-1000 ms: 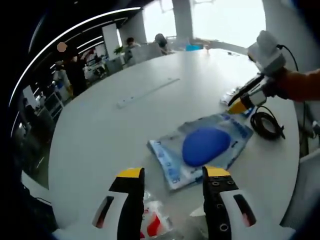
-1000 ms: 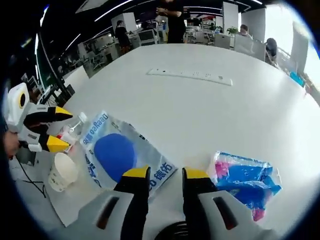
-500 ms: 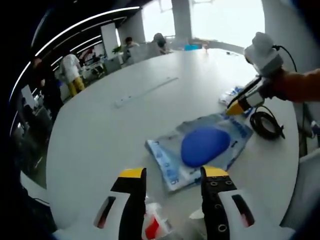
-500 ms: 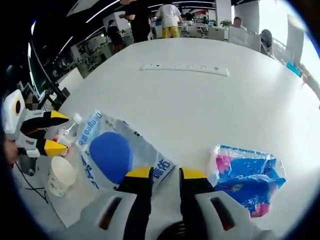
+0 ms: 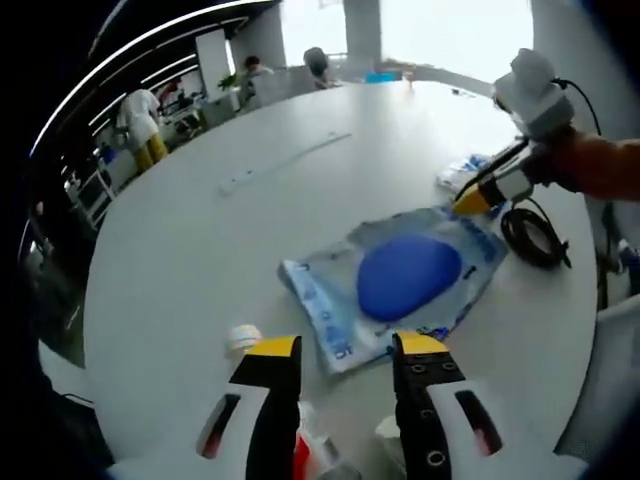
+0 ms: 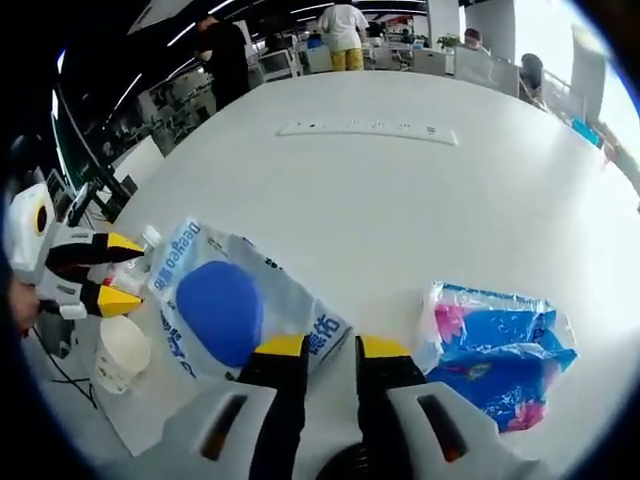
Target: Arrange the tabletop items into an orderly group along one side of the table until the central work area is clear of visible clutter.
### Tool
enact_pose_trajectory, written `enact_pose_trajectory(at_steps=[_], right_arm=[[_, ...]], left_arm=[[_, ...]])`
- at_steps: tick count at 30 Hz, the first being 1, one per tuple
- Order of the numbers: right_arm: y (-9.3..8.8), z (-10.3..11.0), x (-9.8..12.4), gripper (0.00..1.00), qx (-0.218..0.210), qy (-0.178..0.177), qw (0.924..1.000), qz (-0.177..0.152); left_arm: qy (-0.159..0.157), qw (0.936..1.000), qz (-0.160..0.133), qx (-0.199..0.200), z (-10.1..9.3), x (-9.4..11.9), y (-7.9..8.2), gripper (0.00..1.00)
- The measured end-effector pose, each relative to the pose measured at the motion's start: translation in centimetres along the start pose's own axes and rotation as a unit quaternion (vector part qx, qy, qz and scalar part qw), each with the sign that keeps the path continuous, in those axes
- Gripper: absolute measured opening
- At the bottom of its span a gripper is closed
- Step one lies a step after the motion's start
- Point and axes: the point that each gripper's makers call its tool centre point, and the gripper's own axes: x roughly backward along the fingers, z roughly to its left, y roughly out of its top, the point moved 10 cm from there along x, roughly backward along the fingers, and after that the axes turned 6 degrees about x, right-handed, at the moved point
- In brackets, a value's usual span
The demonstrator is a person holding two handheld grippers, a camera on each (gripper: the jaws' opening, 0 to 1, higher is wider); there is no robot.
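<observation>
A clear plastic bag with a blue round pad [image 5: 405,280] [image 6: 220,310] lies flat on the white round table [image 5: 180,260]. My left gripper [image 5: 345,348] stands open at the bag's near corner. A small bottle with a white cap [image 5: 243,337] and a red label lies under its fingers. In the right gripper view this left gripper [image 6: 120,272] straddles the bottle [image 6: 140,262], with a paper cup [image 6: 122,352] beside it. My right gripper [image 6: 331,346] [image 5: 468,205] is open by a narrow gap, its tips at the bag's opposite corner, nothing between them. A blue and pink packet [image 6: 500,350] lies to its right.
A long white power strip [image 6: 368,131] [image 5: 285,165] lies across the far middle of the table. A black coiled cable [image 5: 535,235] sits near the table edge by the right gripper. People stand among desks beyond the table.
The left gripper's camera has risen and tipped forward, so the bottle cap now shows left of the jaws. The right jaws stand slightly closer together. People in the background have walked.
</observation>
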Motion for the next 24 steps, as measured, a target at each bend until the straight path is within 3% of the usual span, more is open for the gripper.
enact_pose_trajectory(at_steps=[4,12,24], right_arm=[[0.0,0.0,0.0,0.14,-0.001,0.0,1.0,0.001],[-0.1,0.0,-0.1,0.14,-0.003,0.001,1.0,0.002],[-0.1,-0.1,-0.3,0.1,-0.004,0.004,1.0,0.005]], left_arm=[[-0.001,0.9999,0.013,0.01,0.1,-0.4,0.1,0.25],[0.004,0.999,0.034,0.027,0.5,-0.8,-0.2,0.24],[-0.002,0.9984,0.055,0.013,0.6,-1.6,-0.2,0.18]])
